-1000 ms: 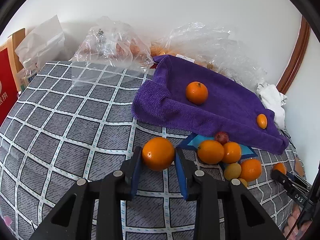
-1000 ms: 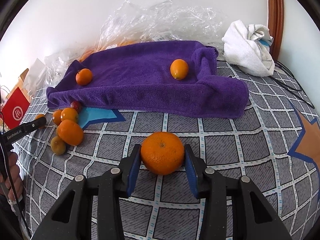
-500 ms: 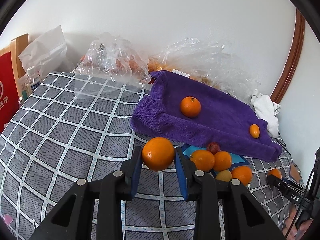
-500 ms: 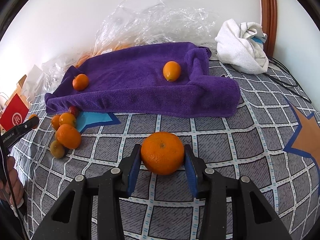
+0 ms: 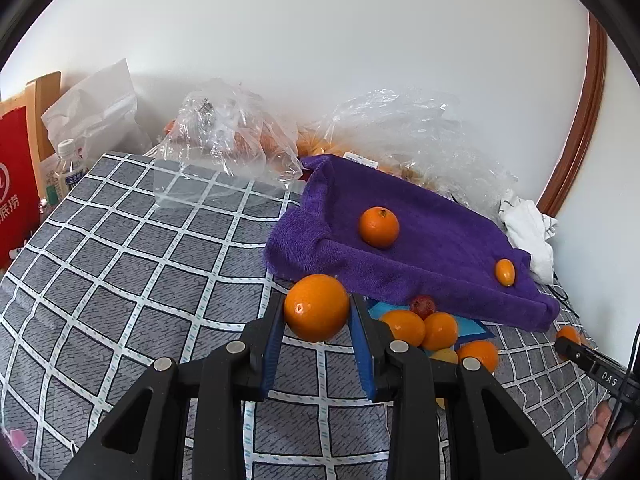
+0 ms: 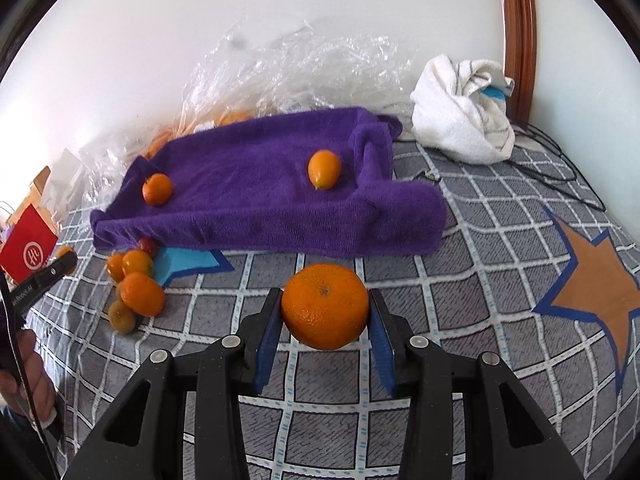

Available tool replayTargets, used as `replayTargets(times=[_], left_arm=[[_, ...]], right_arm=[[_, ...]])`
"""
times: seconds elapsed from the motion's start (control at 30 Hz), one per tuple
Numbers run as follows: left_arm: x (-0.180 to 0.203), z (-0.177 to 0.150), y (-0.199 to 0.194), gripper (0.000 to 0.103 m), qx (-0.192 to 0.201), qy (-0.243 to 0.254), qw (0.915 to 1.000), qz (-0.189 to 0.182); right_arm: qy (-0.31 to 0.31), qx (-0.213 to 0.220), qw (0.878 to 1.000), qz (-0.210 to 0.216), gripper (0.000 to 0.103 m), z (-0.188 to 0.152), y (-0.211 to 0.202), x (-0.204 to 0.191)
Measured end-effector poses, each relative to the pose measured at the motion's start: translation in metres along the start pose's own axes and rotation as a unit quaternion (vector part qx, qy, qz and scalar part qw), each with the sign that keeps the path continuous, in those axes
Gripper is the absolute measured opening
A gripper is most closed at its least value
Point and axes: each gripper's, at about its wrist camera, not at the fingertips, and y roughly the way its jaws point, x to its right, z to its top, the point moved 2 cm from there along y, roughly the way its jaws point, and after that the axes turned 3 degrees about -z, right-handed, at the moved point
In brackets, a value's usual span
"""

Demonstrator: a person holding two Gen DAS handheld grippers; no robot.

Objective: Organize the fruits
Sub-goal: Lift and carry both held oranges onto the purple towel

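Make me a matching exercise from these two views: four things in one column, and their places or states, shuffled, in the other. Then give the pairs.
Things
1. purple towel
2. white cloth
3. small oval fruit
4. large orange

Places or states
A. lying on the towel near its rolled end
B. clamped between the right gripper fingers
C. spread over the checked bed cover
D. bundled by the wooden frame

Pairs: 1-C, 2-D, 3-A, 4-B
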Motion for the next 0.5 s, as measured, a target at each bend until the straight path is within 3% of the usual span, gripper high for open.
replayTargets(times=[0.3,0.5], left_arm=[[-0.002,0.008,-0.009,0.030,0.004,-0.004,0.9999,0.014],[0.006,0.030,-0.012,0.030,0.005,0.008,0.9999,0.015]], right_arm=[[-0.003,0.021,1.000,0.005,0.041,0.039,-0.001,-0.003],[-0.007,0.009,1.000,0.018,0.041,0.065,0.027,-0.011]])
